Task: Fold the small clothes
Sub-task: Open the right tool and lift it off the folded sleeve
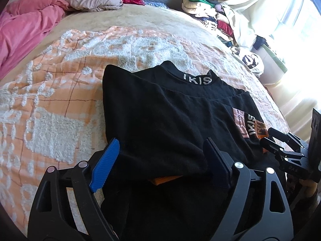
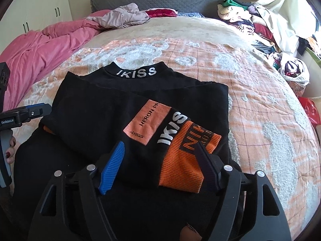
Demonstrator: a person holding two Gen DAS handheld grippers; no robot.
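Your left gripper (image 1: pixel 160 160) and right gripper (image 2: pixel 160 162) both gape over the black top (image 2: pixel 124 108). You're mid-fold, it seems. Next, pinch the near hem and carry it toward the collar (image 2: pixel 136 72).

Black sweater (image 2: pixel 112 108), folded, lying on an orange-and-white bedspread (image 2: pixel 250 92), collar lettered IKISS at the far end. Right gripper (image 2: pixel 160 162) spread wide, fingers straddling the near fold beside an orange ribbed cuff (image 2: pixel 180 166). Left gripper (image 2: pixel 30 110) at the sweater's left edge; pink quilt (image 2: pixel 40 48) beyond.
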